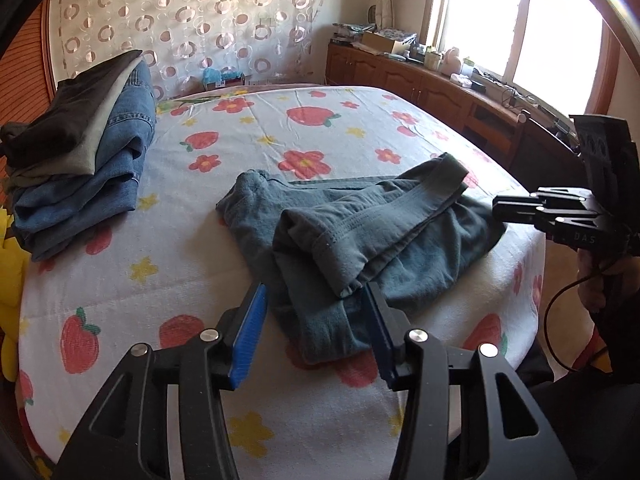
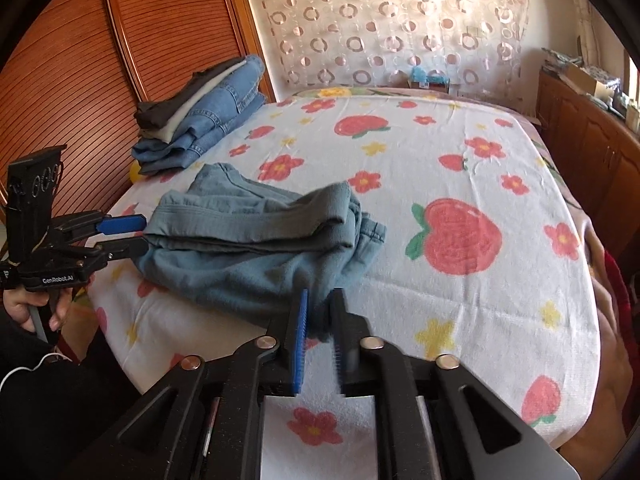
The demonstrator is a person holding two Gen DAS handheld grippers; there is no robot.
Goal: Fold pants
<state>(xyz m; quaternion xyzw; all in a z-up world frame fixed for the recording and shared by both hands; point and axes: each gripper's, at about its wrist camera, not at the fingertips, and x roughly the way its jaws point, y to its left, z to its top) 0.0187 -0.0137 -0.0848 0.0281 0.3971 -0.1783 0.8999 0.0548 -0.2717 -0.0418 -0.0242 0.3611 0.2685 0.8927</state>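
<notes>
My left gripper (image 1: pixel 316 312) is spread wide over the near edge of the teal pants (image 1: pixel 360 232), which lie bunched on the strawberry sheet (image 1: pixel 200 280). My right gripper (image 2: pixel 320 320) pinches the pants' near corner. I should grab the loose hem squarely and draw both ends taut, away from the folded jeans stack (image 1: pixel 84 168) beyond.

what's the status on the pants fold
Left hand-held gripper open at teal pants. Right hand-held gripper shut on pants edge. Folded clothes stack off to side.

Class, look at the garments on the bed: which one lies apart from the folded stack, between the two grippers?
The teal-grey pants, crumpled alone at the bed's near edge; the jeans and dark garments are stacked at the far corner.
</notes>
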